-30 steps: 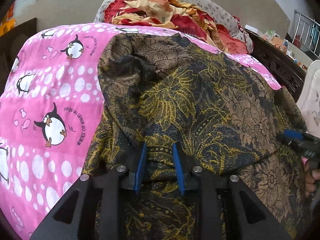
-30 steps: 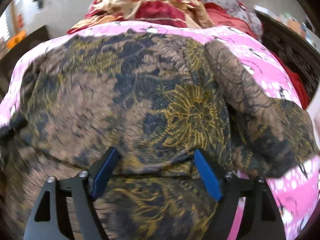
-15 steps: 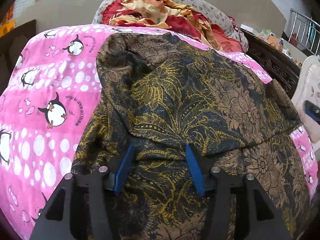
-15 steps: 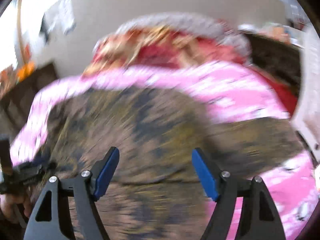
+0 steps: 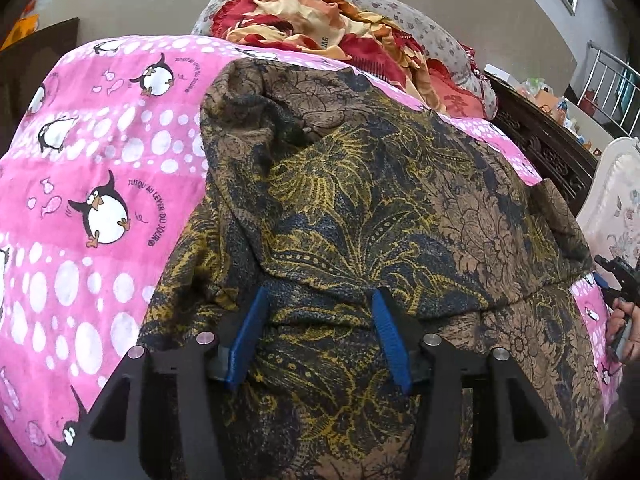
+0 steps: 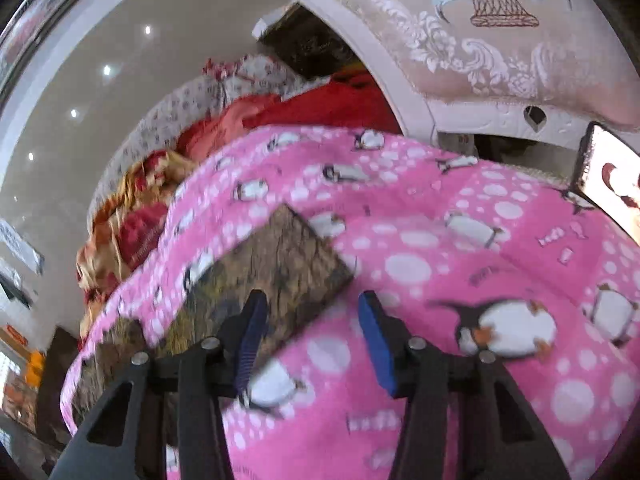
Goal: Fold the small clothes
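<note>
Folding looks partly done: one brown-and-gold patterned garment (image 5: 380,208) lies spread on the pink penguin blanket (image 5: 92,168) covering the bed, with its far half apparently turned over toward the near side, the doubled edge running just ahead of the left tool (image 5: 318,340). A sleeve (image 6: 276,264) juts out flat to the right, not yet tucked in, so I judge at least that sleeve and a further fold remain.

The left tool stands with its jaws parted over the cloth, the pads not pinching it. The right tool (image 6: 310,344) hovers by the sleeve's end, its jaws closing; only blanket and a sliver of the cuff lie between them, nothing gripped yet.

Counted: one garment being folded, two tools, one penguin blanket, one heap of red-and-yellow bedding (image 5: 320,20) at the far end, and one lit phone (image 6: 608,176) propped at the right.
</note>
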Demonstrator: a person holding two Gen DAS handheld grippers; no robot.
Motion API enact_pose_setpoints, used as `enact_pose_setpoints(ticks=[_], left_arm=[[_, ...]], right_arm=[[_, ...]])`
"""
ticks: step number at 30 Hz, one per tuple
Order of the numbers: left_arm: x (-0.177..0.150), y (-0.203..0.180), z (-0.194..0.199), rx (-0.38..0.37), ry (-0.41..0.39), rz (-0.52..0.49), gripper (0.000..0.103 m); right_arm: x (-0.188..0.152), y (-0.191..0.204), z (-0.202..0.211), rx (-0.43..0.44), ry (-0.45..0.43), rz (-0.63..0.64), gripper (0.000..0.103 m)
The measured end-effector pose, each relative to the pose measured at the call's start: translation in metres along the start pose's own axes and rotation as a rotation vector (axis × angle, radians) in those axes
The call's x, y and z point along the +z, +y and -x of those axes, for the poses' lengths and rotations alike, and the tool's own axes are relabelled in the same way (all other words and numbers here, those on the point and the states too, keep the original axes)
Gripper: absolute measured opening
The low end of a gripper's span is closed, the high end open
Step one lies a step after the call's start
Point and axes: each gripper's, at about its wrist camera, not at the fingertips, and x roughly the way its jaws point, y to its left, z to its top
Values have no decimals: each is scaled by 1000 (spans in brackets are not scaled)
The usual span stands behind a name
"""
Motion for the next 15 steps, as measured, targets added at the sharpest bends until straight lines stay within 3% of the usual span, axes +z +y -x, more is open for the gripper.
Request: enact_pose_setpoints(ticks=[4,5,7,11,15], left_arm=[[0,0,-1,-2,0,7,35],[1,0,-2,-3,0,9,35],[1,1,-1,-4,0,9,35],[1,1,-1,-7,-1,11,35],[1,2,-1,-14,-4,18,35]], right_arm=[[5,2,-18,38,-7,-11,42],[5,3,-21,32,-4,-6,27],[9,1,-23,22,0,-14,7],[20,25,0,-30,-41,101,6],[52,53,54,-97,-199,161,6]])
